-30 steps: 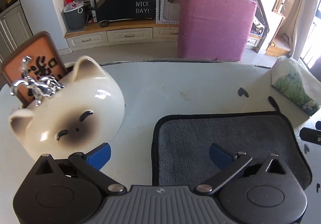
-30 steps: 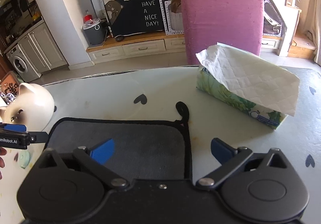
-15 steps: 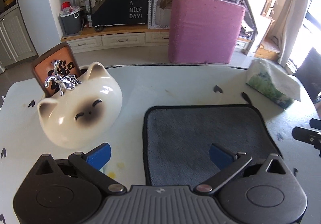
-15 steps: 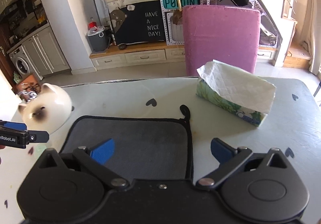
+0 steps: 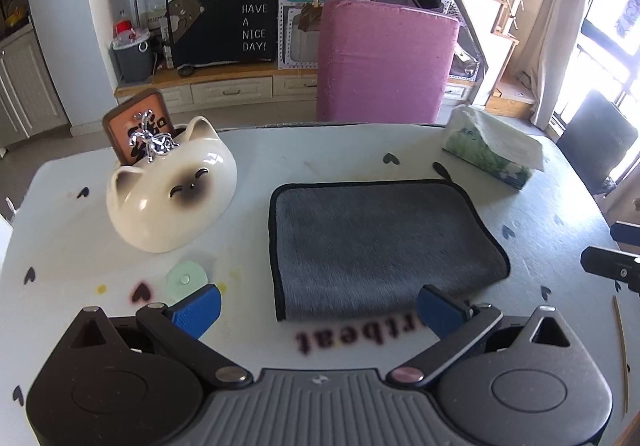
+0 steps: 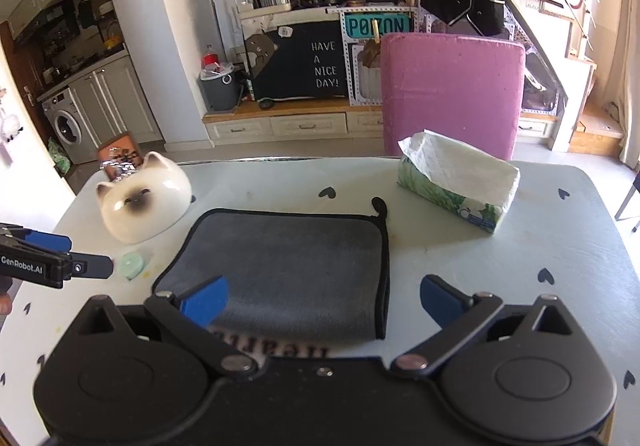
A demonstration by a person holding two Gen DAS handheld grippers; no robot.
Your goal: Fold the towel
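Observation:
A grey towel (image 5: 380,242) with black trim lies folded flat on the white table (image 5: 300,150); it also shows in the right wrist view (image 6: 288,266). Its hanging loop (image 6: 379,206) sticks out at the far right corner. My left gripper (image 5: 320,308) is open and empty, above the table just short of the towel's near edge. My right gripper (image 6: 324,300) is open and empty, above the towel's near right corner. Each gripper shows at the edge of the other's view.
A white cat-shaped ceramic bowl (image 5: 172,198) stands left of the towel, with an orange sign (image 5: 138,122) behind it. A tissue box (image 6: 456,186) stands at the far right. A small green disc (image 5: 186,278) lies near the left gripper. A pink chair (image 5: 384,62) stands behind the table.
Both grippers have pulled back and up from the towel, so more of the table and the whole folded towel now show. The towel has not moved.

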